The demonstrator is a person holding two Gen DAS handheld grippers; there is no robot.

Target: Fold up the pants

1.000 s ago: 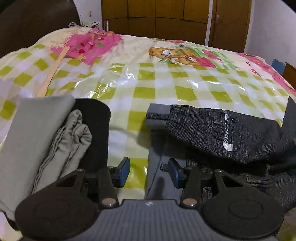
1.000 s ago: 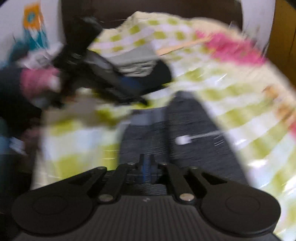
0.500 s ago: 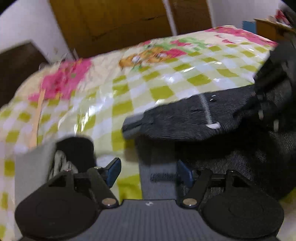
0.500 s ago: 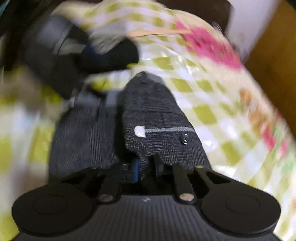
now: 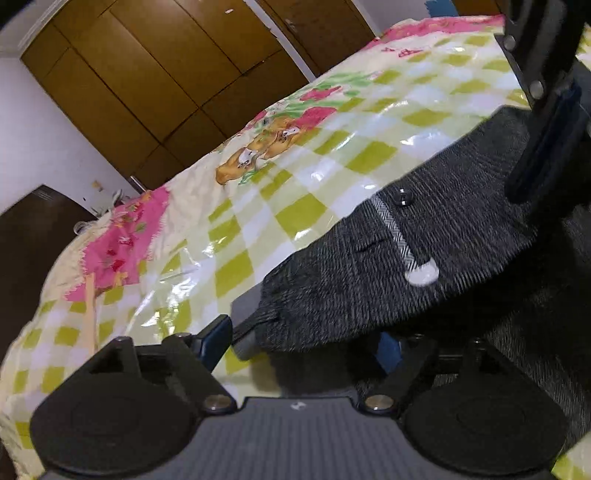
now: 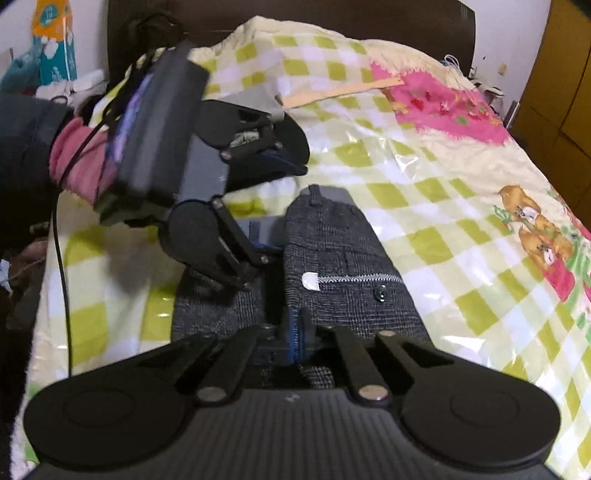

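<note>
Dark grey checked pants [image 5: 424, 254] lie partly folded on the checkered bedspread [image 5: 332, 122], waistband and back pocket button facing up; they also show in the right wrist view [image 6: 332, 266]. My left gripper [image 5: 299, 343] is open, its fingers straddling the raised waistband corner, one blue pad [image 5: 212, 341] to the left and one under the cloth. It shows from outside in the right wrist view [image 6: 273, 206]. My right gripper [image 6: 297, 332] is shut on a fold of the pants; it shows at the upper right of the left wrist view [image 5: 546, 122].
Brown wardrobe doors [image 5: 177, 62] stand beyond the bed. A wooden stick [image 6: 336, 92] lies on the pink patch near the dark headboard [image 6: 332, 14]. Folded grey clothes [image 6: 258, 101] sit behind the left gripper. Clutter lies off the bed's left edge [image 6: 51, 66].
My left gripper has moved right and low, from beside the folded grey pile to the waistband corner. My right gripper stays shut on the pants and has lifted the fold.
</note>
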